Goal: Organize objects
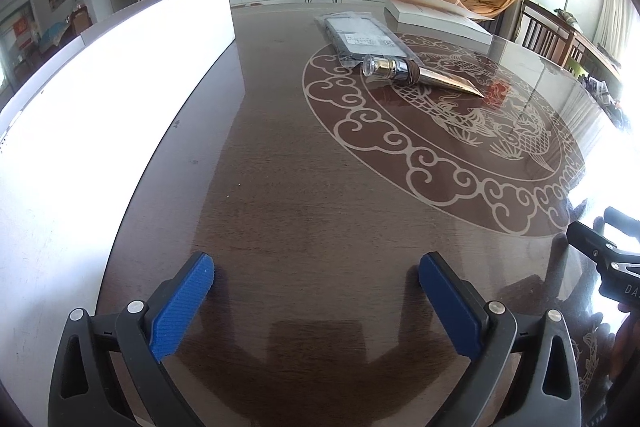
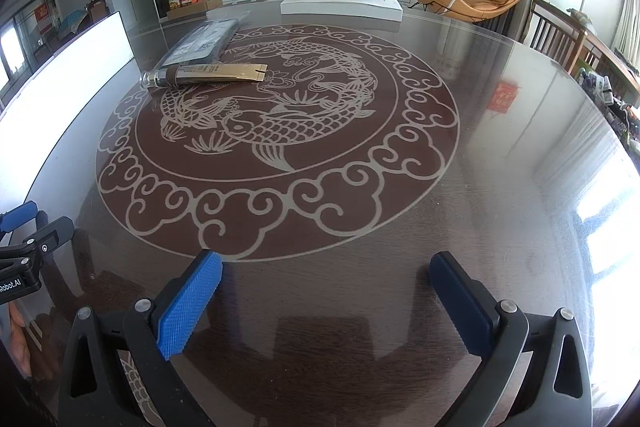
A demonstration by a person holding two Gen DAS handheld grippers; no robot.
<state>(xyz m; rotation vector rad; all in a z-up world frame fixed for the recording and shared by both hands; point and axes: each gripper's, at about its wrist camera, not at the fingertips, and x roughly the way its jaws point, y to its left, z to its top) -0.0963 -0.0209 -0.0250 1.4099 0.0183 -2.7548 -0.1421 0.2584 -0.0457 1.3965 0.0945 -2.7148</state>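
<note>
Right wrist view: a round dark wooden table (image 2: 500,187) with a glossy top fills the scene, bearing a large pale inlaid medallion (image 2: 276,139) of a carp ringed by cloud scrolls. A long white box (image 1: 100,99) stands along the table's left side, its bright wall running from near to far. At the far edge lies a flat white carton (image 2: 340,7) with a loose cream sheet resting on top. Left of centre, far from the grippers, a grey plastic-wrapped packet (image 2: 204,43) lies flat, a printed label on its upper face. Just in front of it, touching its near corner, a gold tube (image 2: 208,75) with a clear cap lies on its side across the medallion's far-left rim, cap to the left in this view.

The right gripper (image 2: 326,279) hovers low over the near edge of the table, its blue pads spread wide with nothing between them. The left gripper (image 1: 316,283) sits likewise over bare wood near the white box, pads set wide apart and empty. Each tool shows at the margin of the other's view. Both are well apart from the tube and packet.

Beyond the table: a television on a white low cabinet, potted plants, orange lounge chairs at far right
</note>
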